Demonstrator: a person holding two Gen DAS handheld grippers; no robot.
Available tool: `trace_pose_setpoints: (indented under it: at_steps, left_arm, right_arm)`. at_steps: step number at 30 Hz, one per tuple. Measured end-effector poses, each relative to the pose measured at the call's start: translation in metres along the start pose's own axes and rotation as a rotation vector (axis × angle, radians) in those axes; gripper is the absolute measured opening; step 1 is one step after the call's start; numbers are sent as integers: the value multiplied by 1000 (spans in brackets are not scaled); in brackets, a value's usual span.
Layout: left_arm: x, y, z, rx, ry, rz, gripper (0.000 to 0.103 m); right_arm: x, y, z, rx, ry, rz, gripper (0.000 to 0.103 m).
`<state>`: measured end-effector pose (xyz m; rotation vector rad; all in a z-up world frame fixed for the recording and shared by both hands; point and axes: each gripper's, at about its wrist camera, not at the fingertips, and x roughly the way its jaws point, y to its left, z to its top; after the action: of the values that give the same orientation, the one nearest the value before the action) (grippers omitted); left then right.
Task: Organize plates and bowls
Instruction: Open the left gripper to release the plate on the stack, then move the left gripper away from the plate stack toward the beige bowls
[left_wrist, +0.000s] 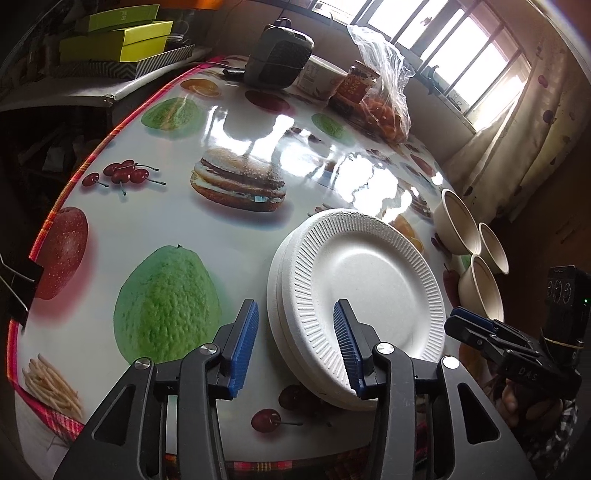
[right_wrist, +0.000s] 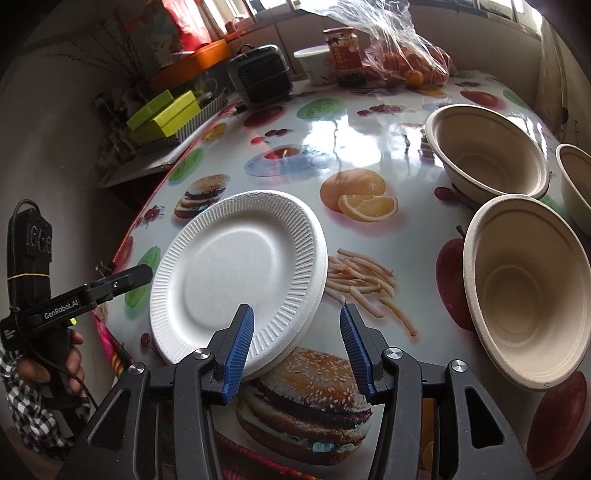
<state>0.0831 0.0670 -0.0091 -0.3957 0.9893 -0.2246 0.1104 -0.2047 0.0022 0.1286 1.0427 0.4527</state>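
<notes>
A stack of white foam plates (left_wrist: 365, 291) lies on the fruit-print table; it also shows in the right wrist view (right_wrist: 236, 273). Three beige paper bowls stand apart to its right: the near bowl (right_wrist: 524, 295), the far bowl (right_wrist: 491, 151) and a third bowl (right_wrist: 576, 181) at the frame edge. They show small in the left wrist view (left_wrist: 476, 251). My left gripper (left_wrist: 295, 347) is open, its jaws straddling the stack's near left rim. My right gripper (right_wrist: 295, 350) is open and empty, above the stack's near right rim. The right gripper also shows in the left wrist view (left_wrist: 465, 321).
At the table's far side stand a dark small appliance (right_wrist: 262, 74), a red jar (right_wrist: 343, 48), a white tub (right_wrist: 314, 62) and a plastic bag of oranges (right_wrist: 402, 55). Green boxes (left_wrist: 118, 37) sit on a side shelf. The table edge (left_wrist: 48, 218) runs along the left.
</notes>
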Motion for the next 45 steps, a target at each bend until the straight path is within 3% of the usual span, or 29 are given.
trace_pose_setpoints:
  at_steps: [20, 33, 38, 45]
  left_arm:
    - [24, 7, 3, -60, 88, -60, 46]
    - [29, 7, 9, -68, 98, -44, 46]
    - [26, 7, 10, -64, 100, -26, 46]
    - [6, 4, 19, -39, 47, 73, 46]
  right_arm:
    - [29, 22, 5, -61, 54, -22, 52]
    - [34, 22, 16, -49, 51, -10, 53]
    - [32, 21, 16, -43, 51, -12, 53]
    - [11, 10, 13, -23, -23, -22, 57]
